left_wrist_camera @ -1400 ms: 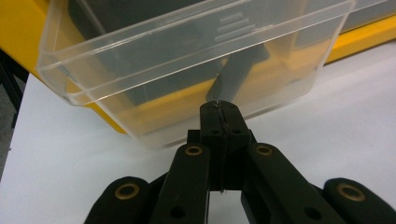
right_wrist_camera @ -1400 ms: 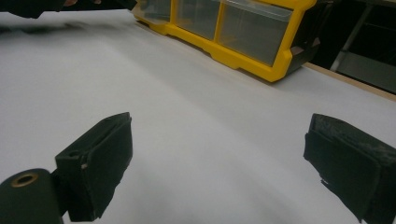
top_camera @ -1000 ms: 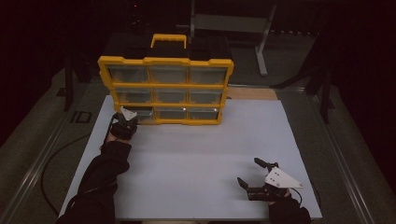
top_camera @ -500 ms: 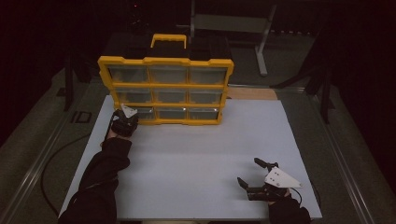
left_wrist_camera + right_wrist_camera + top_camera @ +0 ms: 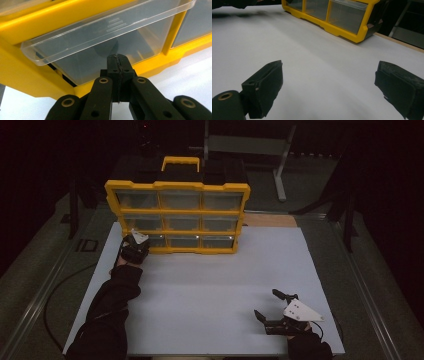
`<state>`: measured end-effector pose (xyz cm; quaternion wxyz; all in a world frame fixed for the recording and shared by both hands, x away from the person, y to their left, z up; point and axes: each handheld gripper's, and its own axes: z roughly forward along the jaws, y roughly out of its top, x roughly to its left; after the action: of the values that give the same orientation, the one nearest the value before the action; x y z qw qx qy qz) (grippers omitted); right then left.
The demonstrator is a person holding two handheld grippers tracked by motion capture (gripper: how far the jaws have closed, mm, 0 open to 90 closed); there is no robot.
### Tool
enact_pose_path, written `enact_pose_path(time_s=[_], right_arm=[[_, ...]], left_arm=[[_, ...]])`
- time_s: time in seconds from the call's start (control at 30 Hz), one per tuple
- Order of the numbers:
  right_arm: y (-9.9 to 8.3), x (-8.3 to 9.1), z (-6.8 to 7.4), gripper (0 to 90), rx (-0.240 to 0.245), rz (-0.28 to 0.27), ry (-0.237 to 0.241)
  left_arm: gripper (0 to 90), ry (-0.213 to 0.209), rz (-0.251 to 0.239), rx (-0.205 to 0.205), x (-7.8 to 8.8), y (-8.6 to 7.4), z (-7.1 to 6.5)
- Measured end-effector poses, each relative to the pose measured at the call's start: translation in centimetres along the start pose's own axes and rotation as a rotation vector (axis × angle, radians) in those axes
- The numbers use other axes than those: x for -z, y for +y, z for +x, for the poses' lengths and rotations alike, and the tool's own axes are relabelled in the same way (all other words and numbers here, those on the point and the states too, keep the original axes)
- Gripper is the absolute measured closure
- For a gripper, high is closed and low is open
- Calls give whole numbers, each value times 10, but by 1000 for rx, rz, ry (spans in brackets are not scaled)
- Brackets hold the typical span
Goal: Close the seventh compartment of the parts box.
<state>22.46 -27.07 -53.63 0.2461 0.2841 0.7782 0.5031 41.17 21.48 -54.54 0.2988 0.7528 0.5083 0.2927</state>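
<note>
A yellow organizer (image 5: pixel 177 215) with clear drawers and a carry handle stands upright at the back of the white tabletop (image 5: pixel 210 285). My left gripper (image 5: pixel 136 240) is at its bottom-left drawer. In the left gripper view the jaws (image 5: pixel 117 58) are pressed shut, with their tips against the front of that clear drawer (image 5: pixel 100 32), under its rim. The drawer sticks out a little from the yellow frame (image 5: pixel 25 72). I see nothing between the jaws. My right gripper (image 5: pixel 265 303) rests near the front right of the table, open with nothing between its pads (image 5: pixel 265 85), far from the organizer (image 5: pixel 342 30).
A wooden strip (image 5: pixel 270 220) lies behind the white top to the right of the organizer. A metal stand (image 5: pixel 280 170) is on the dark floor beyond. A cable (image 5: pixel 50 305) trails off the table's left side.
</note>
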Motion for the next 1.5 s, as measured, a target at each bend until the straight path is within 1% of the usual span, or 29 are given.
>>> enact_pose_path(time_s=[0.2,0.33,0.5,0.67,0.7,0.73,0.77,0.8,0.83,0.87,0.97,1.0,1.07,1.2,1.23,1.27,1.33,1.37,1.4,1.47,1.5], right_arm=[[0,0,0,80,0,2,2],[0,0,0,80,1,0,2],[0,0,0,80,3,1,2],[0,0,0,80,1,0,1],[0,0,0,80,1,-1,0],[1,1,0,80,2,0,-2],[1,1,0,80,0,1,-2],[1,1,0,80,1,0,-2],[1,1,0,80,2,-2,-2],[1,0,1,80,4,-3,-3],[1,0,1,80,6,-3,-2],[1,0,1,80,4,-2,-1],[1,0,1,80,6,-3,-3],[1,1,1,80,6,-2,-3],[1,1,1,80,6,-2,-3],[1,1,1,80,7,-2,-2],[1,1,1,80,7,-2,-3],[1,1,1,80,6,-2,-3],[2,1,1,80,6,-2,-3],[2,1,1,80,6,-1,-4],[2,1,1,80,8,-2,-3]], left_arm=[[900,2,2,-4,-2,1,-2],[900,5,13,-9,-2,2,-2],[900,0,18,-11,-2,3,-1],[899,-3,21,1,1,3,0],[898,-9,19,6,3,3,1],[891,-26,22,19,3,3,2],[846,-34,27,21,4,3,3],[824,-26,27,16,6,3,3],[811,-27,25,15,8,3,3],[810,-37,25,21,9,3,3],[739,-34,27,19,12,3,2],[739,-37,32,21,14,2,1],[672,-39,36,23,16,2,0],[573,-49,34,31,19,0,-2],[562,-56,33,33,20,0,-3],[523,-57,37,33,20,-1,-4],[496,-80,50,25,21,-2,-6],[486,-82,57,15,21,-2,-7],[455,-83,63,7,21,-3,-8],[414,-88,66,8,21,-3,-10],[375,-88,66,8,21,-3,-10]])
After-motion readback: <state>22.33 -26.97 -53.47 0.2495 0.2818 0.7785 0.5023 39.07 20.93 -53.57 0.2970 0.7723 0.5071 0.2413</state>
